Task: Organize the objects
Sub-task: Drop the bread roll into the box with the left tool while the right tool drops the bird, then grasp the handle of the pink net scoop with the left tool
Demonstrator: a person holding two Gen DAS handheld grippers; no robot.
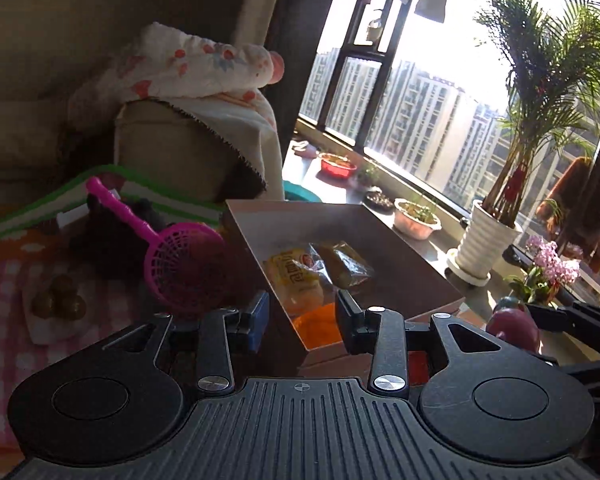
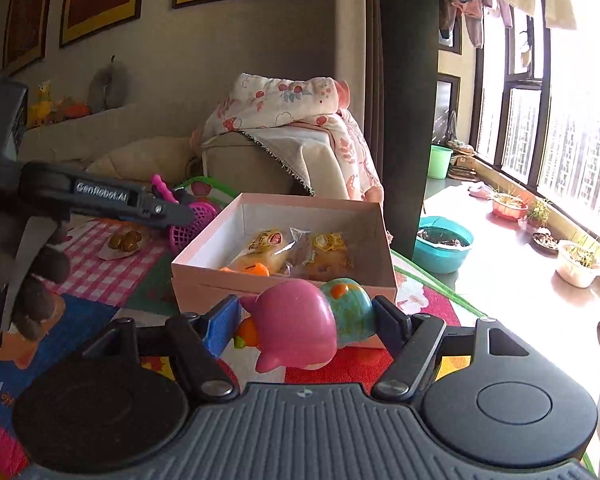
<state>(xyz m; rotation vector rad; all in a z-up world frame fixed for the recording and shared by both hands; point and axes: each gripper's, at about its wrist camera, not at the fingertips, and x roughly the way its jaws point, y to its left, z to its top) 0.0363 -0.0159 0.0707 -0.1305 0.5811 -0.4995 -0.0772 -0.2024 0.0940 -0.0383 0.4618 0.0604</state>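
A pink cardboard box [image 2: 284, 280] sits open on a colourful play mat [image 2: 100, 320], with wrapped snacks [image 2: 300, 248] and an orange item [image 2: 256, 269] lying inside it. The right gripper [image 2: 306, 316], at the near edge of the box, has its jaws pinching a pink-and-teal toy bird [image 2: 300, 324] between the blue pad on the left and the black pad on the right; the toy hangs just in front of the box's near wall. The left gripper [image 1: 302, 314] hovers over the near corner of the box [image 1: 380, 264], its jaws spread with nothing between them. To the left of the box, a magenta toy strainer [image 1: 180, 268] lies on the mat with its handle pointing far and left, and a white plate [image 1: 56, 320] of green-brown round fruit [image 1: 58, 300] rests on a pink checked patch. A sofa draped in a floral blanket [image 2: 292, 108] stands behind, and potted plants [image 1: 540, 120] line the sunlit window on the right.
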